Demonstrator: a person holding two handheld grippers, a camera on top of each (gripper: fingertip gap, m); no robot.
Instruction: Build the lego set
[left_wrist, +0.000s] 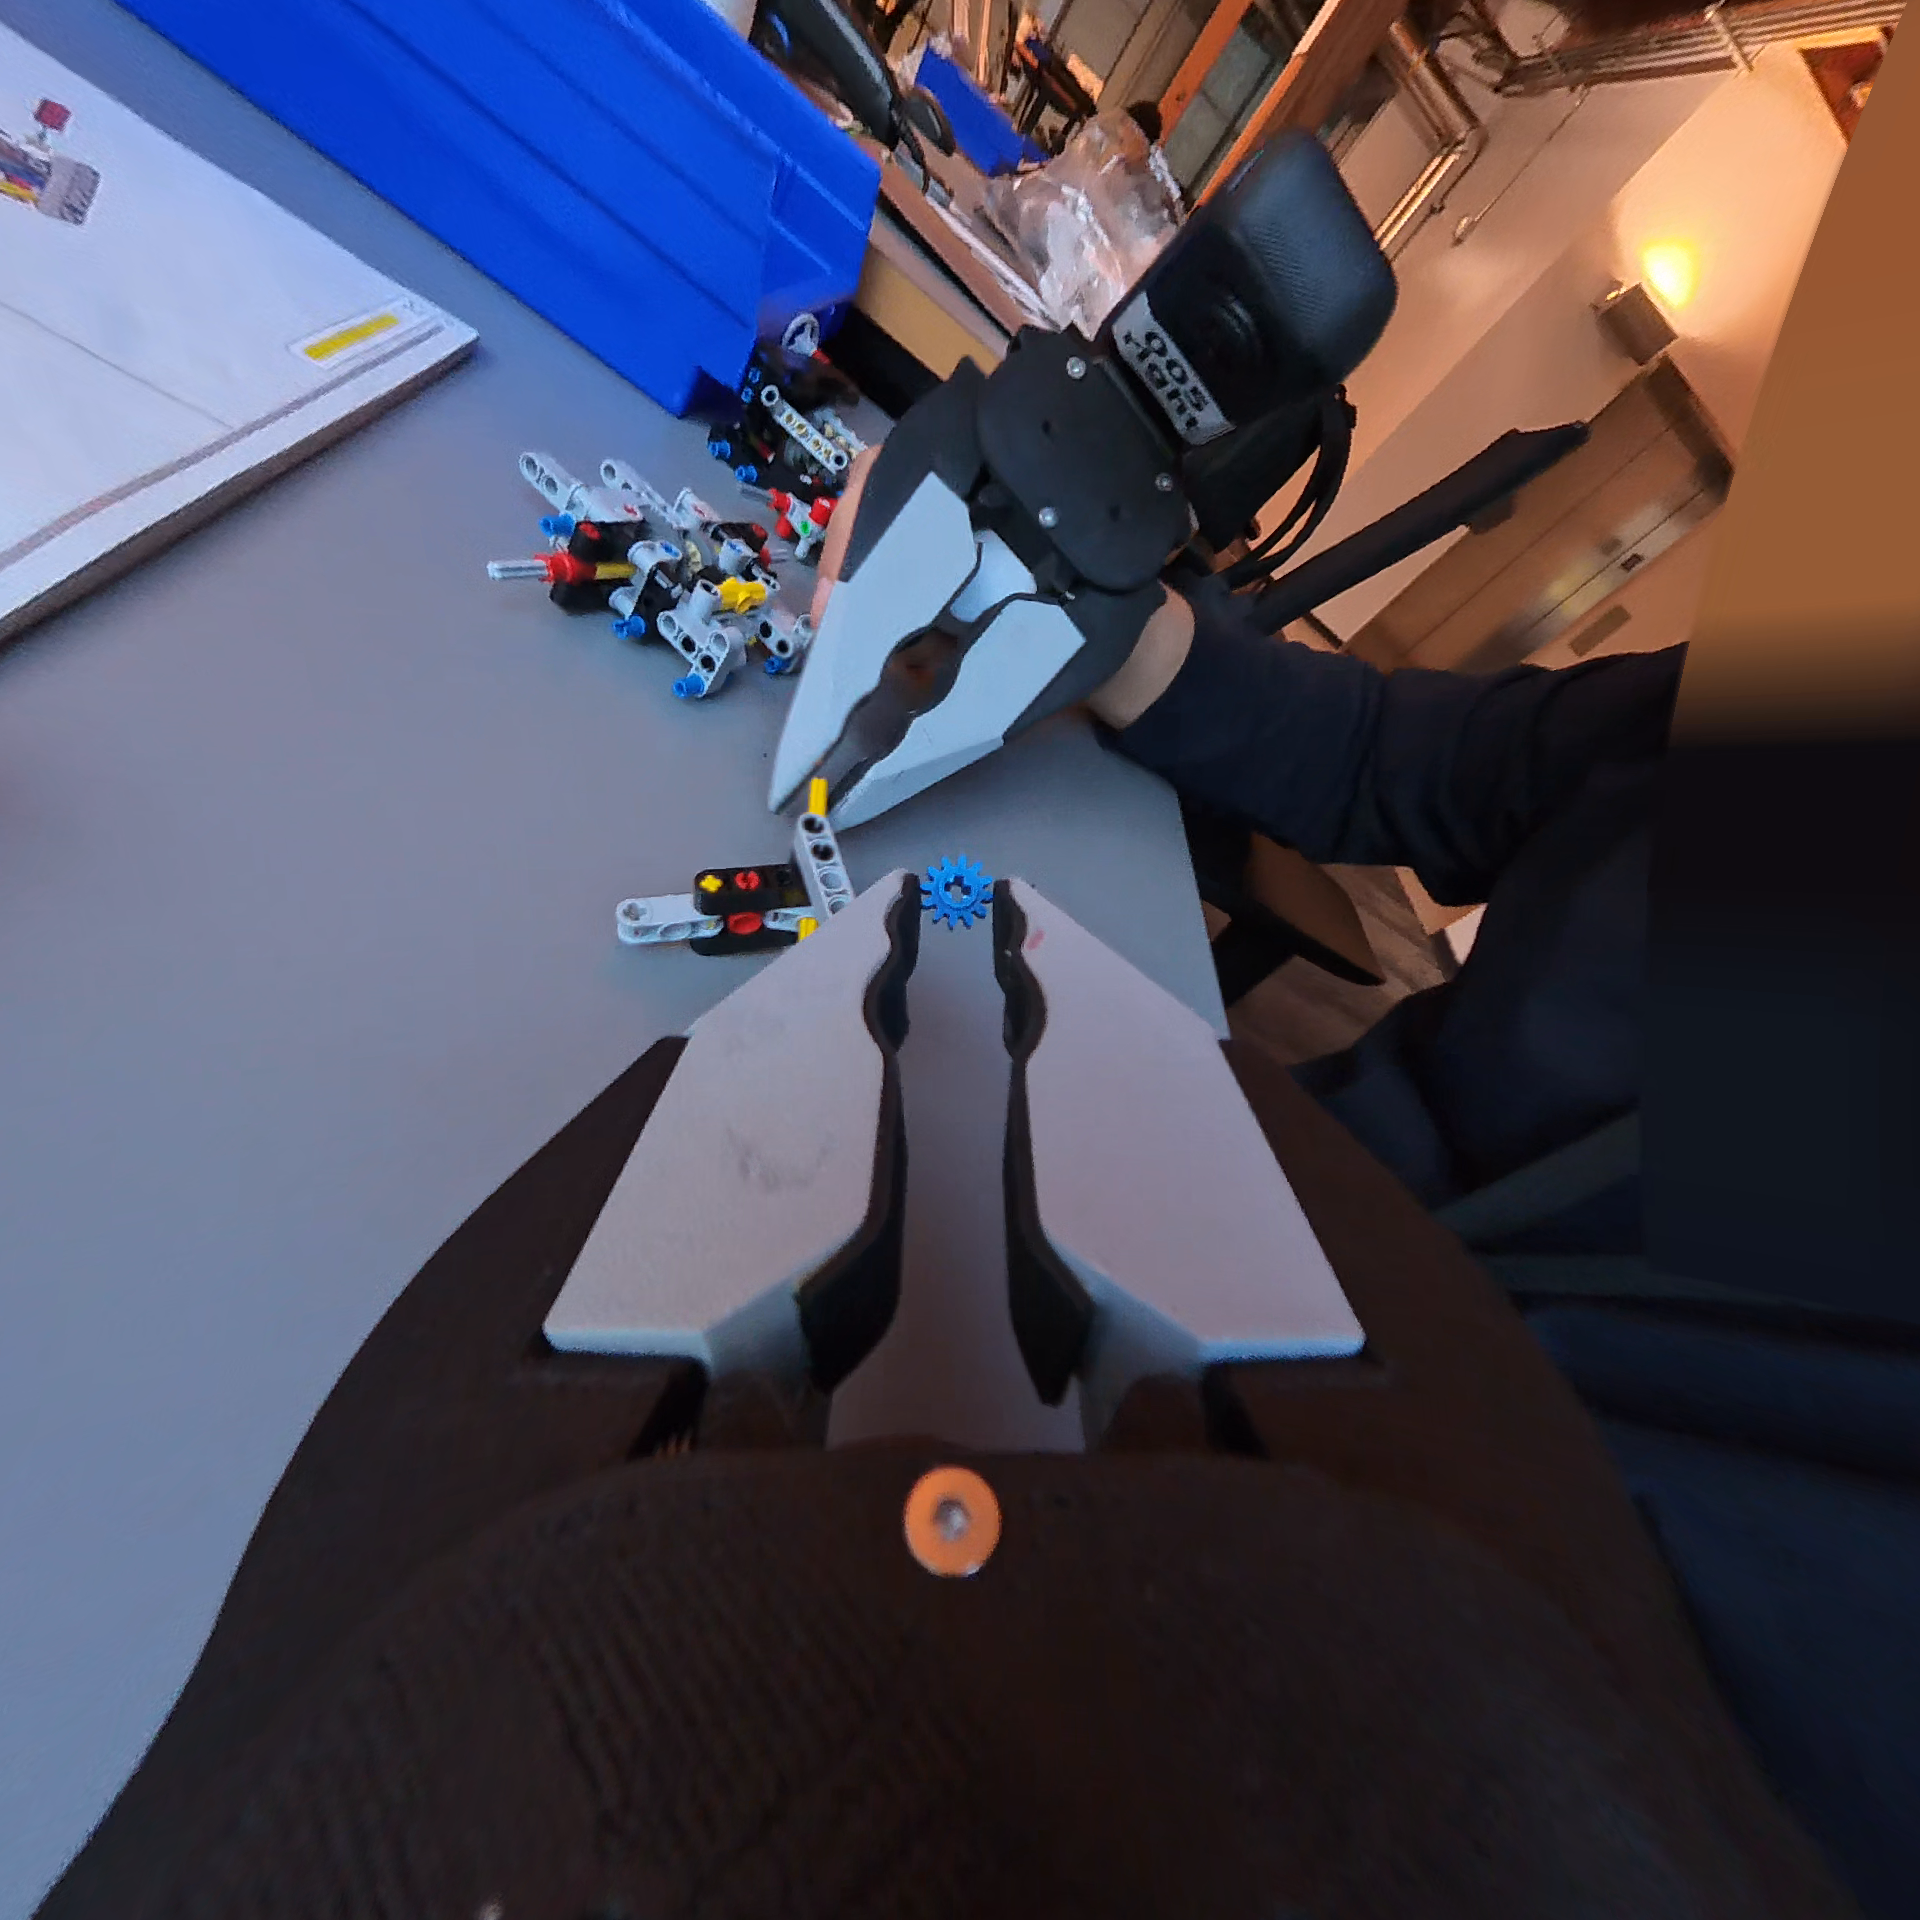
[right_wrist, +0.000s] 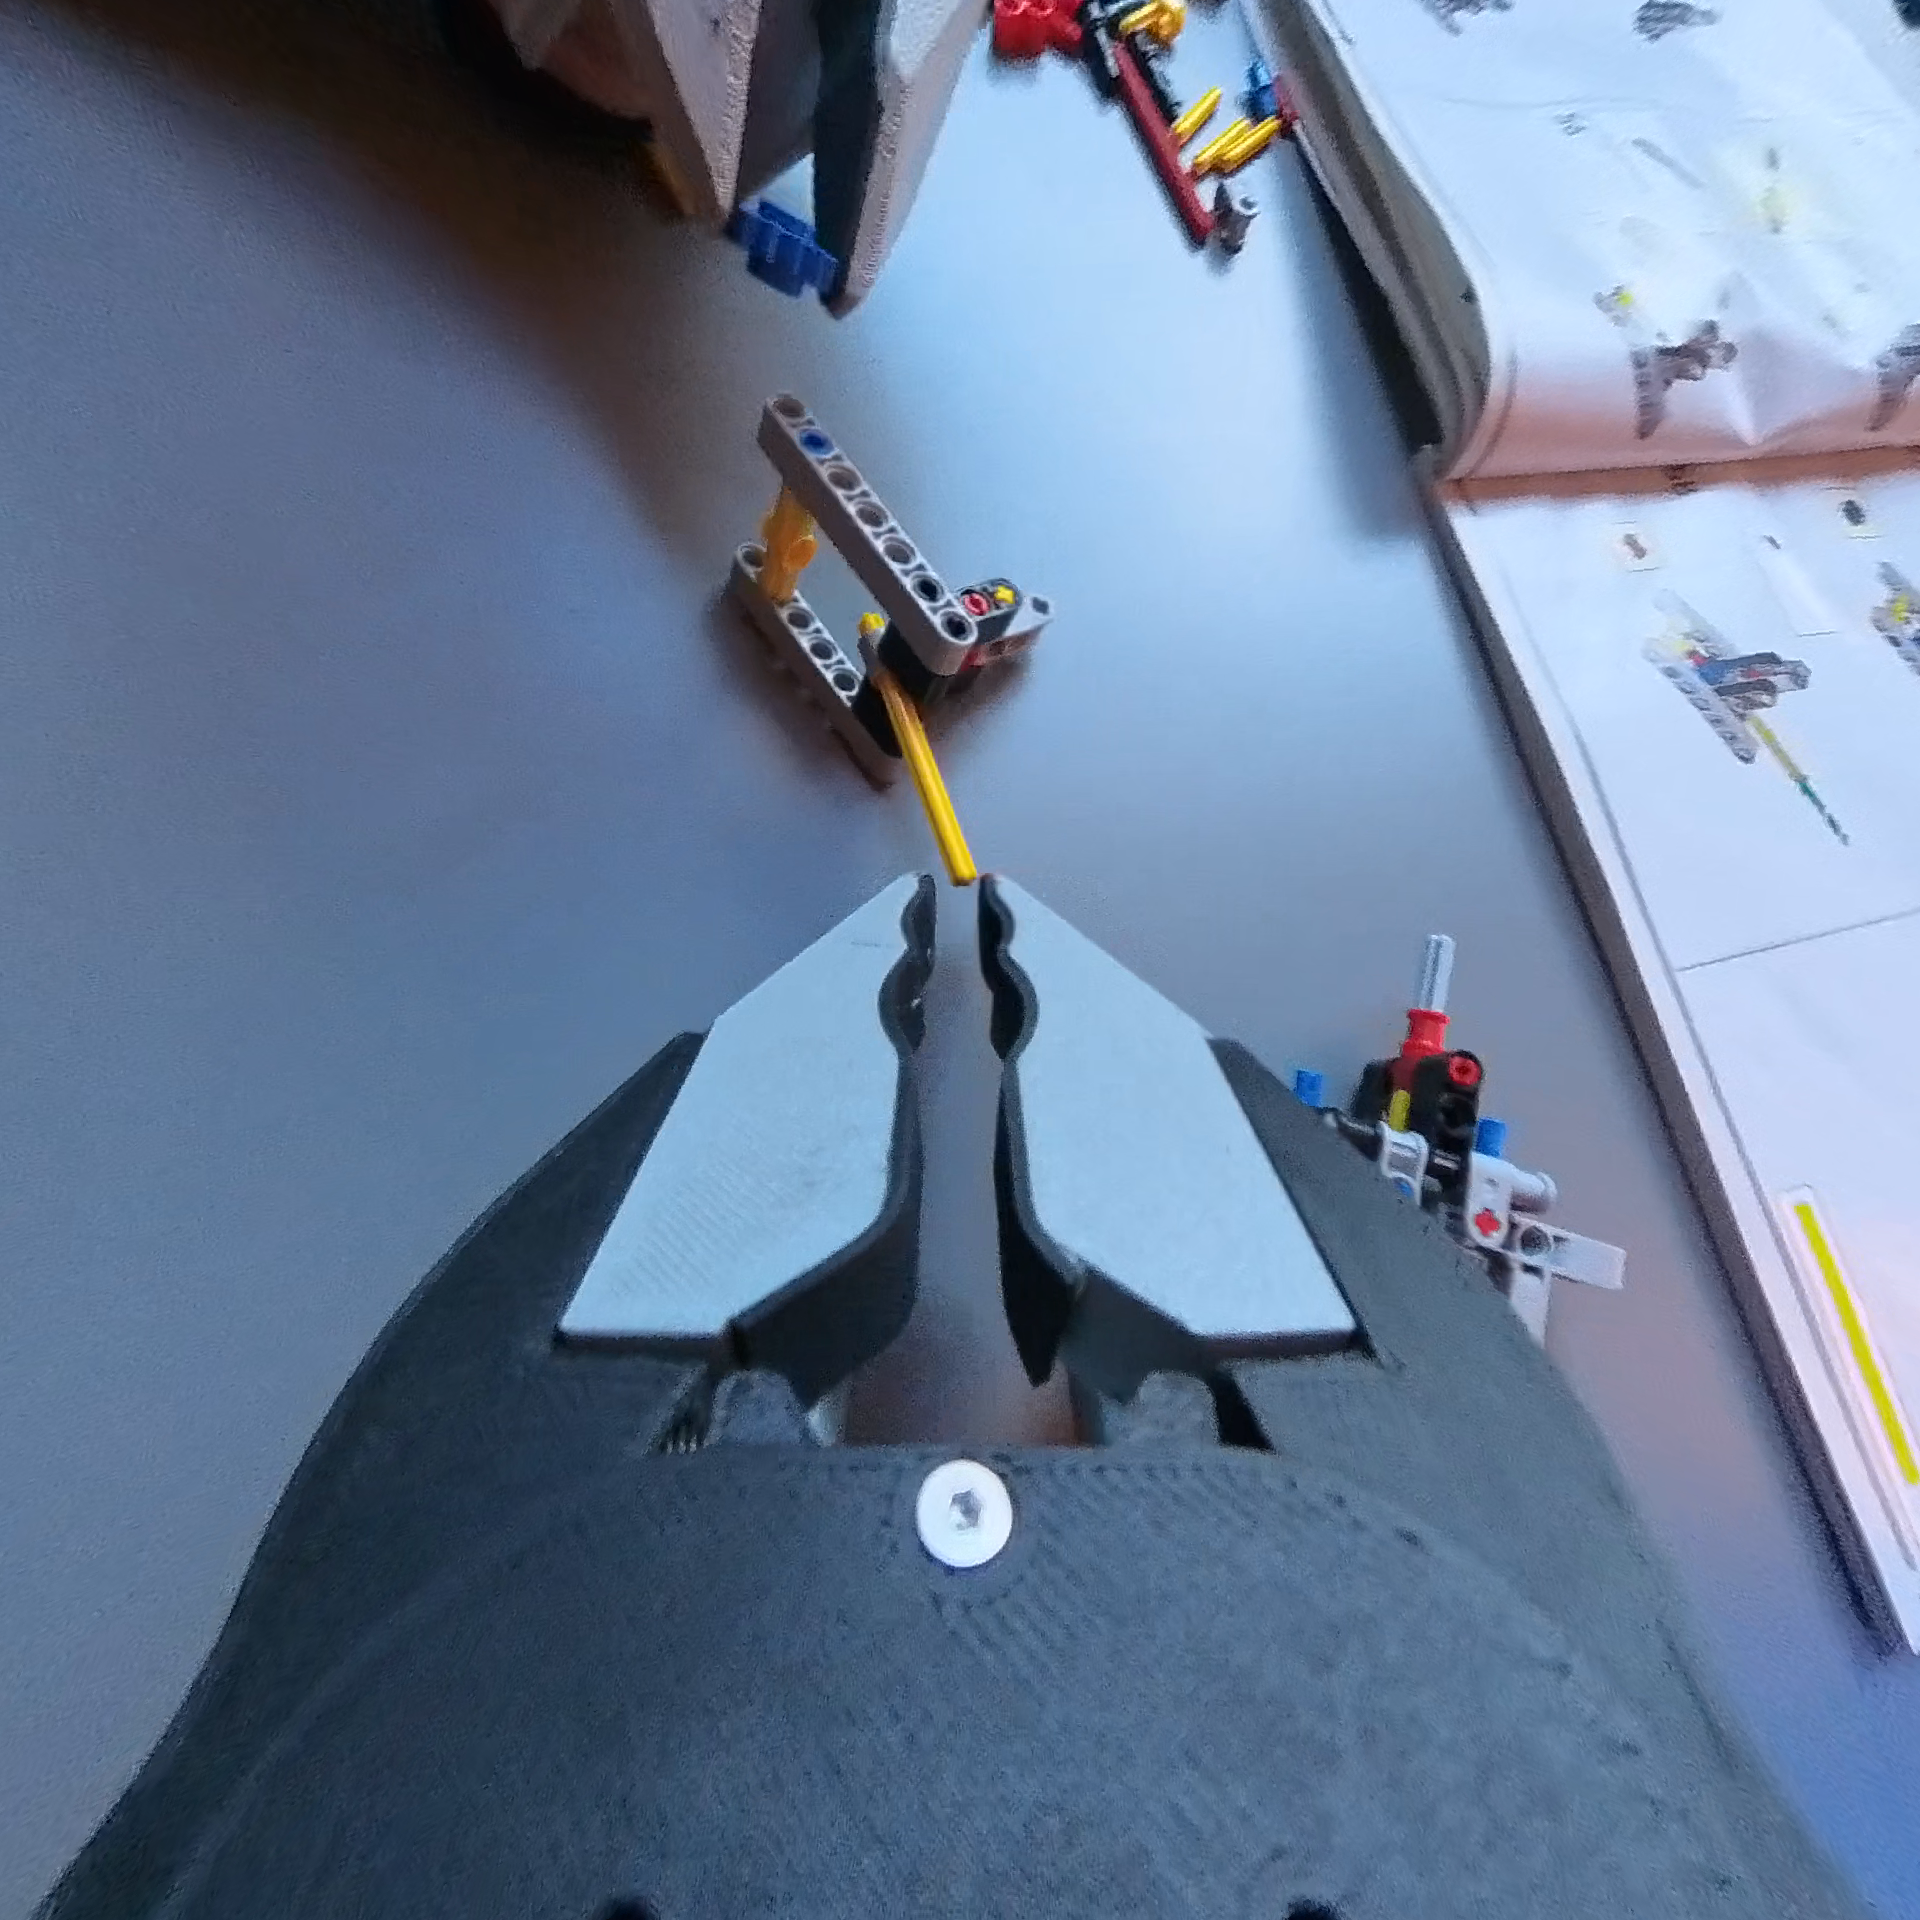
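The left claw (left_wrist: 956, 896) grips a small blue gear (left_wrist: 954, 891) at its very tips, both dark pads pressed against the teeth, just above the grey tabletop (left_wrist: 312, 935). Just beside it to the left lies a small assembly of grey beams and a black block (left_wrist: 743, 902) (red and yellow pins show on its face). A yellow axle (right_wrist: 928, 790) sticks out of that assembly, and the right claw (right_wrist: 954, 881) is closed on the axle's free end, its tips pinching it. A larger cluster of built pieces (left_wrist: 665, 582) lies farther off, near a blue bin (left_wrist: 582, 177). An open instruction booklet (right_wrist: 1714, 727) lies along the tabletop's edge.
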